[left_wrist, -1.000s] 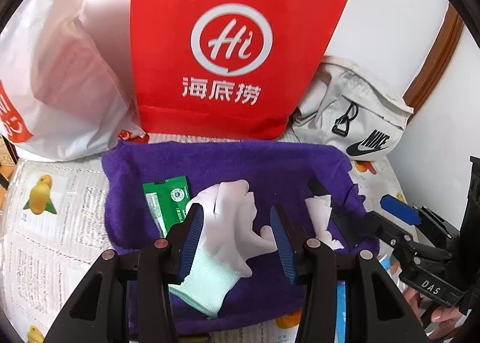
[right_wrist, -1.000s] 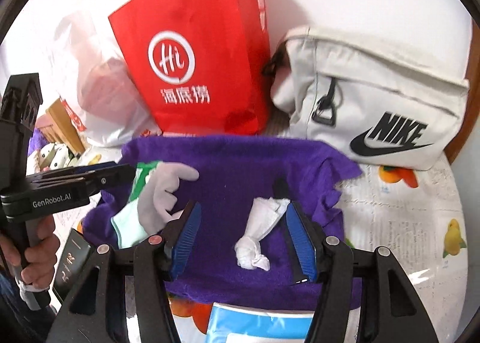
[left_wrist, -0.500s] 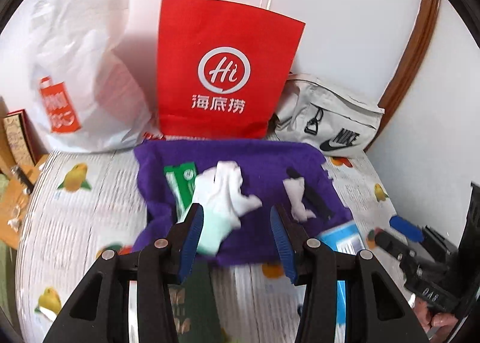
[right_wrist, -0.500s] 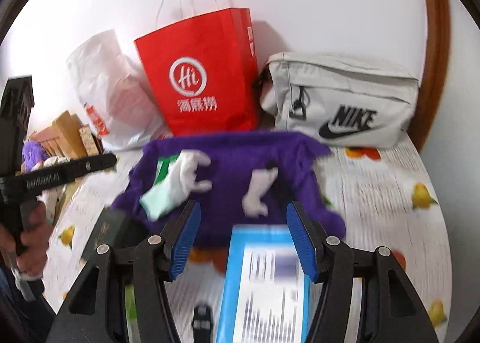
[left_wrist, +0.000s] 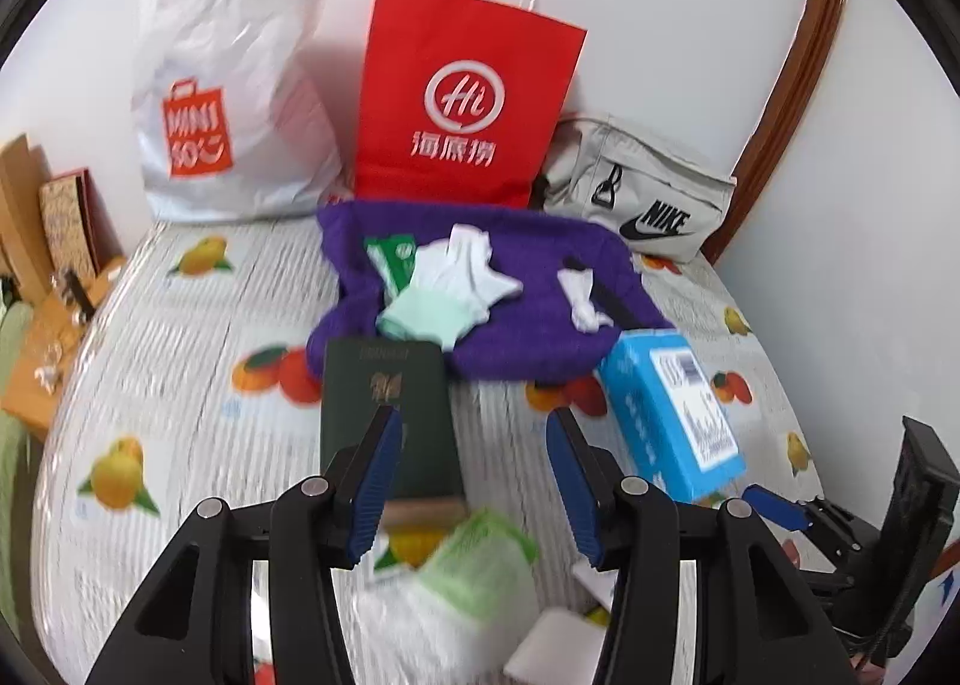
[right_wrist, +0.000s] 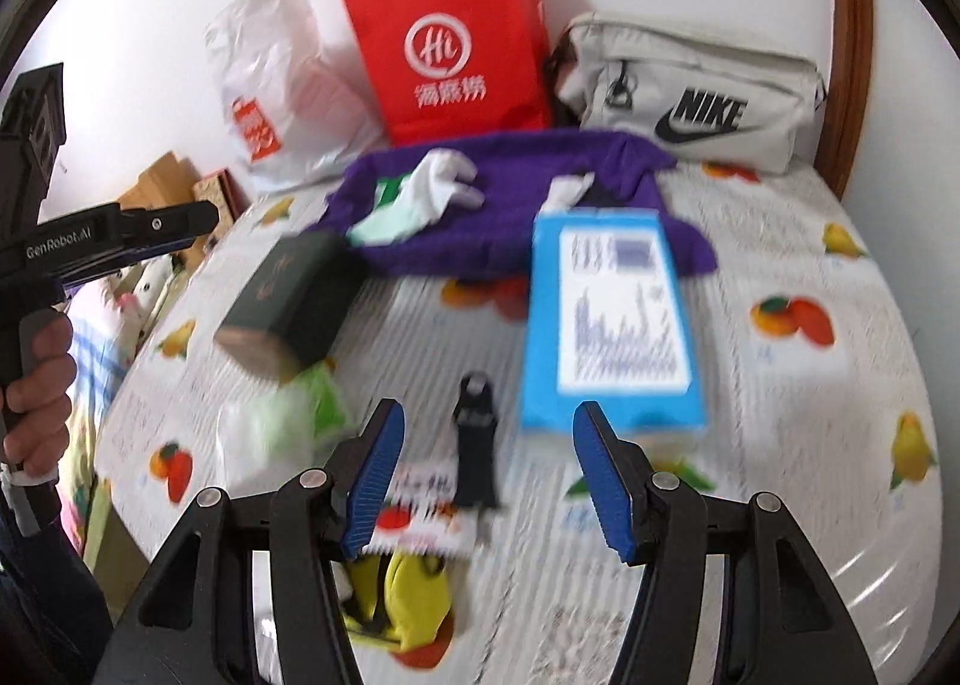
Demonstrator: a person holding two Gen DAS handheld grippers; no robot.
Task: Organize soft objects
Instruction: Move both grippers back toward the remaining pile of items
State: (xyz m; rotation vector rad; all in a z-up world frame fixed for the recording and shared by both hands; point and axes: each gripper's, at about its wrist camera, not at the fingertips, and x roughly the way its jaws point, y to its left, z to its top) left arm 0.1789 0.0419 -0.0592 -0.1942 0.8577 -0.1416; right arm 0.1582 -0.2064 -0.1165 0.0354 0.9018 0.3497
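Note:
A purple towel (left_wrist: 540, 349) (right_wrist: 516, 205) lies at the back of the table. On it rest a white glove with a mint cuff (left_wrist: 450, 283) (right_wrist: 420, 199), a crumpled white cloth (left_wrist: 579, 295) (right_wrist: 567, 187) and a green packet (left_wrist: 393, 259). My left gripper (left_wrist: 471, 445) hovers well short of the towel, above a dark green box (left_wrist: 384, 385). Its jaws are opening, with nothing between them. My right gripper (right_wrist: 487, 427) is open and empty over the table, above a small black tag (right_wrist: 477, 445). A green and white plastic bundle (left_wrist: 474, 583) (right_wrist: 282, 421) lies near the front.
A red paper bag (left_wrist: 468, 103), a white plastic bag (left_wrist: 234, 85) and a grey Nike pouch (left_wrist: 642, 193) line the back wall. A blue box (right_wrist: 606, 319) sits in front of the towel. A yellow item (right_wrist: 414, 595) lies near the front edge. Cardboard boxes (left_wrist: 36, 217) stand on the left.
Both grippers have pulled back from the towel toward the table's front. The glove and white cloth stay on the towel. The dark box, blue box and front clutter have come into view.

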